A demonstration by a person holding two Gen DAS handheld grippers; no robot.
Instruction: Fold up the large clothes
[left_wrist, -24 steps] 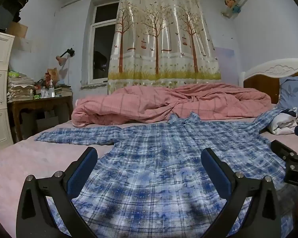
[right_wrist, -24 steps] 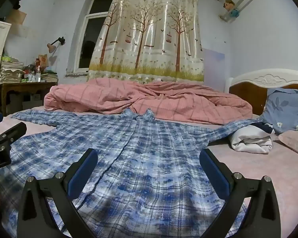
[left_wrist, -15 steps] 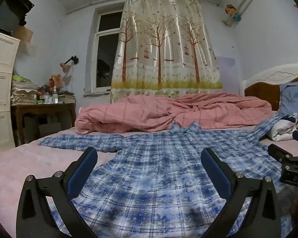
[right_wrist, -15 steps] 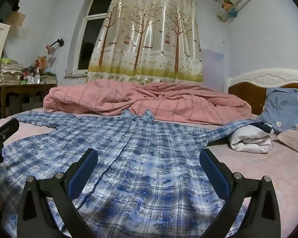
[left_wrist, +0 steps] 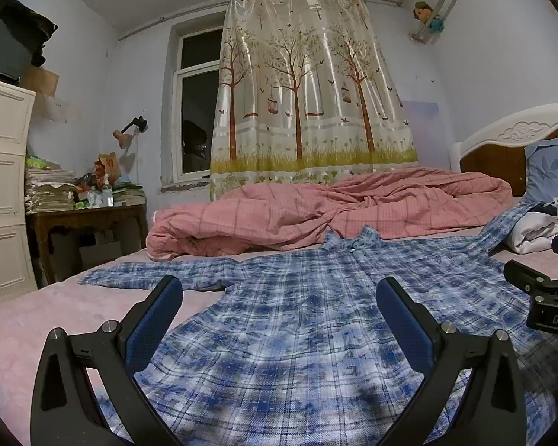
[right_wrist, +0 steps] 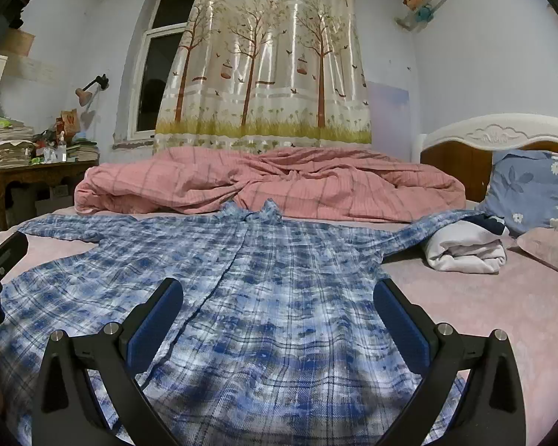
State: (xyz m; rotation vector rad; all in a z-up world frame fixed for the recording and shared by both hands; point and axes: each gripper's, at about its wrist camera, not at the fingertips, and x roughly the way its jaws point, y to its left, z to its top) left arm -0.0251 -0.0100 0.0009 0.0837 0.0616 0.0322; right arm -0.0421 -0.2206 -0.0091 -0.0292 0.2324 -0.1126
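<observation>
The big checked shirt (right_wrist: 279, 297) is blue and white. Behind the shirt, the puffy blanket (right_wrist: 279, 182) is pink with thin lines.

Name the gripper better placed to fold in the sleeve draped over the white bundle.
Right. The right gripper, open, sits nearer that sleeve and white bundle; the left gripper faces the plaid shirt's opposite side.
</observation>
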